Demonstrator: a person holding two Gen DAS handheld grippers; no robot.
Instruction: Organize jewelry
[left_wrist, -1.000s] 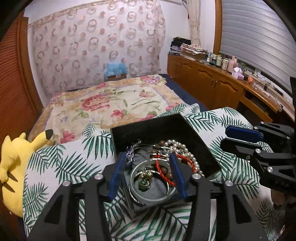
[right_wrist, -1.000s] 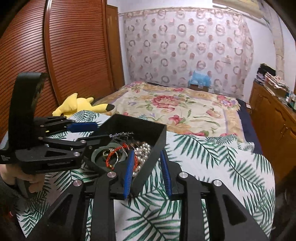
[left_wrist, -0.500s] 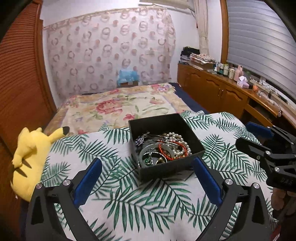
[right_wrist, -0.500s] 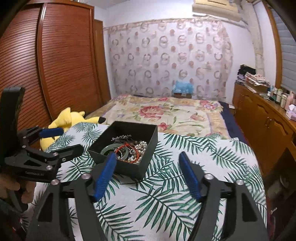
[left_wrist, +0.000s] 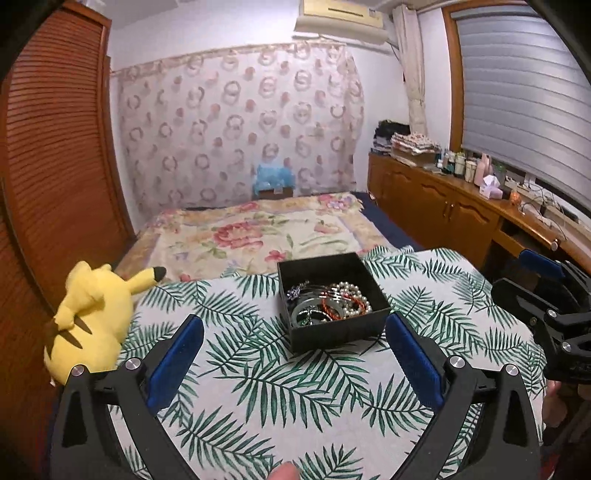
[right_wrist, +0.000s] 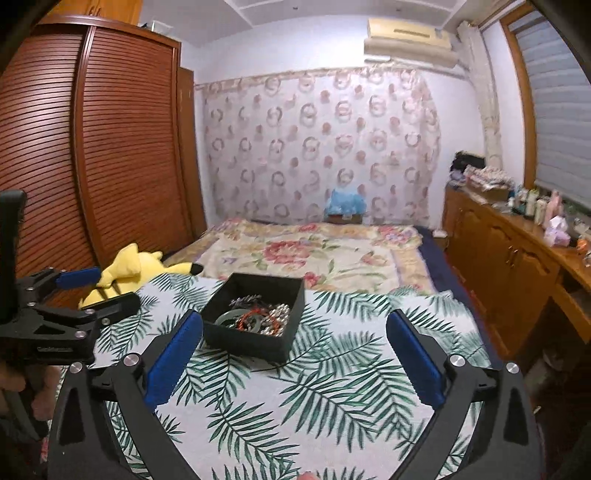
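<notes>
A black open box (left_wrist: 332, 334) sits on a palm-leaf cloth (left_wrist: 258, 387). It holds tangled jewelry (left_wrist: 328, 301): a pearl string, a red cord bracelet, a grey-green bangle and a silver piece. It also shows in the right wrist view (right_wrist: 251, 341). My left gripper (left_wrist: 294, 354) is open and empty, held back from the box's near side. My right gripper (right_wrist: 294, 356) is open and empty, near the box's right front corner. Each gripper shows at the edge of the other's view.
A yellow plush toy (left_wrist: 92, 317) lies at the cloth's left edge. A bed with a floral cover (left_wrist: 255, 232) lies beyond. A wooden cabinet (left_wrist: 443, 210) with bottles runs along the right. A slatted wooden wardrobe (right_wrist: 110, 155) stands at the left.
Both grippers have opened wide and pulled back and up from the box. The left fingers were around the box's near side with the jewelry; now the box stands free on the cloth.
</notes>
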